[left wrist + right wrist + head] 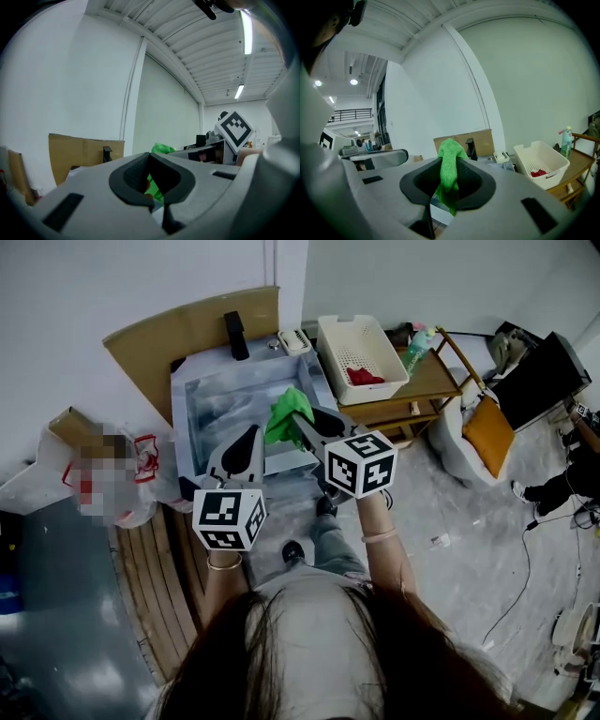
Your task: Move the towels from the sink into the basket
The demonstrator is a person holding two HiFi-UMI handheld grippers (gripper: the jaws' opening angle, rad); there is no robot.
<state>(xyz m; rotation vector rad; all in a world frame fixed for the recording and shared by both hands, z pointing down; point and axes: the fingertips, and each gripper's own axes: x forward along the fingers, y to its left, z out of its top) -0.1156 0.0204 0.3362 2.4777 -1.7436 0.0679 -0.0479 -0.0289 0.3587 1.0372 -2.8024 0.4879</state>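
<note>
Right gripper (302, 420) clamped on green towel (284, 414) — above the sink's (202, 404) front-right corner. Left gripper (247, 440) jaws together, empty. Red towel (364, 377) already in the basket (352, 338) — right of sink.

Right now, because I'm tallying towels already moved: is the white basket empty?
No, a red towel lies on the floor of the white basket.
</note>
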